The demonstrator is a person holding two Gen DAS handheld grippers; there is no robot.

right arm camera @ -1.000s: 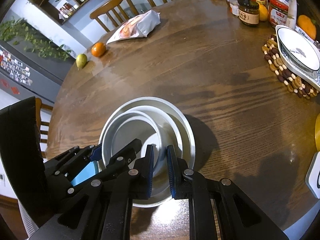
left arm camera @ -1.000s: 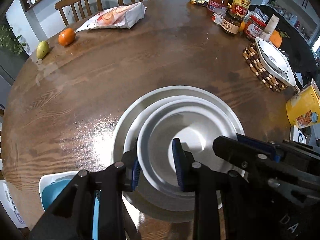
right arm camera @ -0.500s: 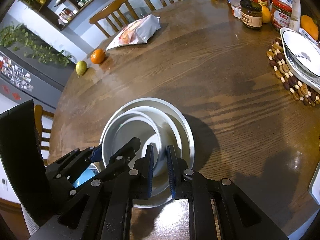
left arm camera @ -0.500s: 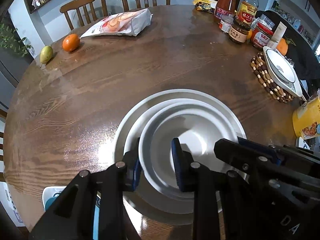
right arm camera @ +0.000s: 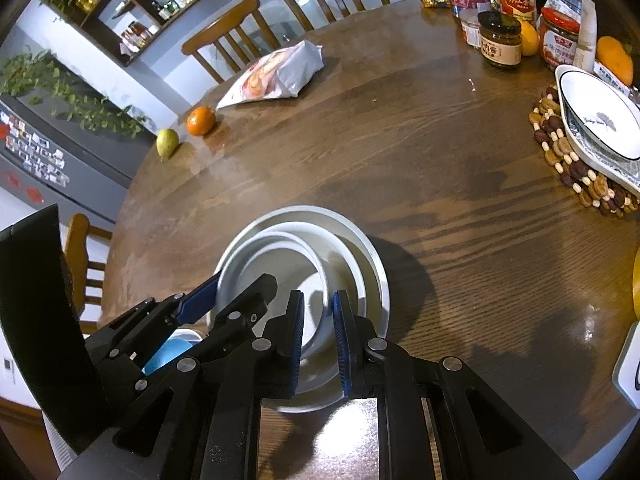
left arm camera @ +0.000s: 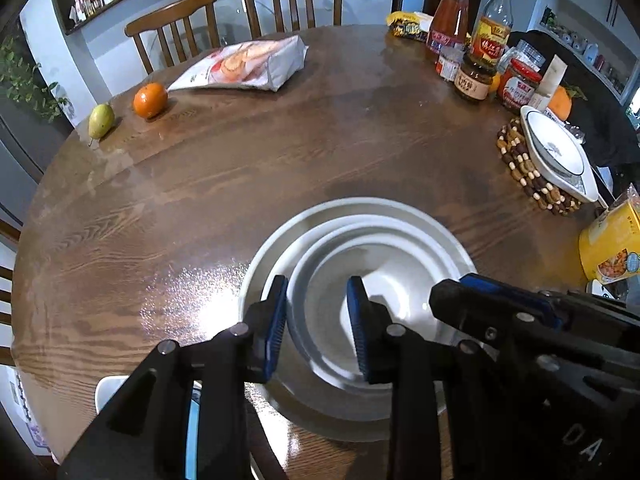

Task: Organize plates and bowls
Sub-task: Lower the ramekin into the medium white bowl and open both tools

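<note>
A stack of white dishes sits near the front of the round wooden table: a large plate (left arm camera: 264, 256), a middle plate and a small bowl (left arm camera: 384, 264) on top. It also shows in the right wrist view (right arm camera: 360, 252). My left gripper (left arm camera: 316, 320) is open, its jaws astride the small bowl's left rim without closing on it. My right gripper (right arm camera: 318, 332) is open a little, its jaws astride the stack's right rims with a gap showing. A patterned bowl (left arm camera: 556, 152) rests on a beaded mat (left arm camera: 520, 168) at the right.
An orange (left arm camera: 150, 99), a pear (left arm camera: 100, 120) and a snack bag (left arm camera: 244, 65) lie at the far left. Jars and bottles (left arm camera: 480, 64) stand at the far right. A yellow tub (left arm camera: 612, 248) is at the right edge. A blue bowl (right arm camera: 164, 356) is below the table's front left.
Both grippers have lifted and drawn back a little from the stack, so more of the table shows. Their jaws stand slightly wider. The dishes have not moved.
</note>
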